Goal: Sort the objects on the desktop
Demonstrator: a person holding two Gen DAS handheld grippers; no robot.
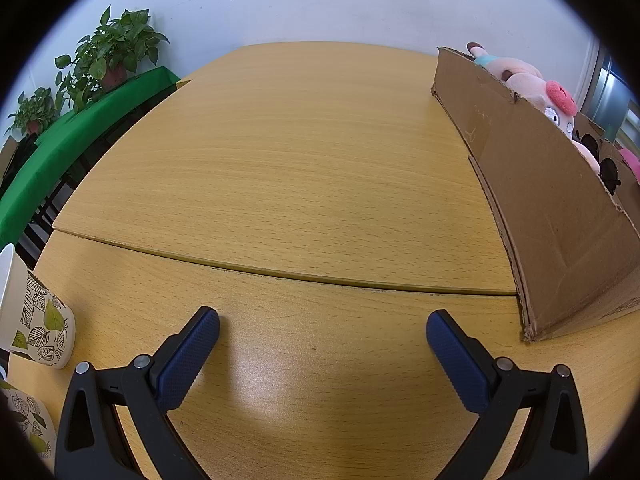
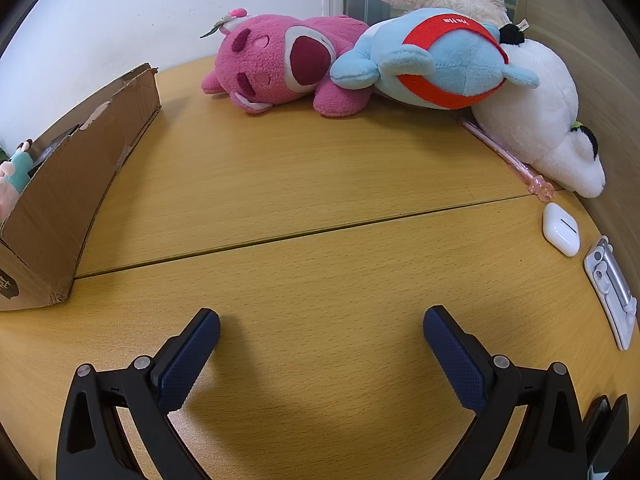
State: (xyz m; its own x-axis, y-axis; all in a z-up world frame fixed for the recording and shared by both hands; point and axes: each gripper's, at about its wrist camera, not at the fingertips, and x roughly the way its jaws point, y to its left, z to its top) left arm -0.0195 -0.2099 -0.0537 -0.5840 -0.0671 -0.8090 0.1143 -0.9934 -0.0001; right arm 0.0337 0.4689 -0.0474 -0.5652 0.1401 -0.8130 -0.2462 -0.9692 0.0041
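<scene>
At the far left of the left wrist view, two leaf-patterned cups (image 1: pixel 38 326) stand near the tabletop (image 1: pixel 280 160) edge, just beside your left hand-held gripper (image 1: pixel 322 334), whose blue pads are spread wide over bare wood with nothing between them. To its right the cardboard box (image 1: pixel 560 208) stands with a pink pig plush (image 1: pixel 536 92) and other soft toys showing above its wall, so some sorting looks already done. You seem to be between picks, with neither tool committed to anything. Moving on to the right wrist view, the same box sits at the left edge, and your right hand-held gripper (image 2: pixel 320 332) also hangs fully open and empty, tilted steeply down at the wood. Beyond it, along the far edge, lie a pink bear plush (image 2: pixel 280 64), a blue plush with a red band (image 2: pixel 440 60) leaning on it, and a white plush (image 2: pixel 540 120) against the right wall, with a cream one behind. Beside the white plush lie a pink pen (image 2: pixel 504 152), a white earbud case (image 2: pixel 560 230) and a silver-white gadget (image 2: pixel 612 292). Your next move, I judge, is to reach the right tool forward to the pink bear, the nearest to the box, level the wrist somewhat, close on its soft body and carry it leftward to the box. The small items near the right edge will need a finer, more careful pinch.
</scene>
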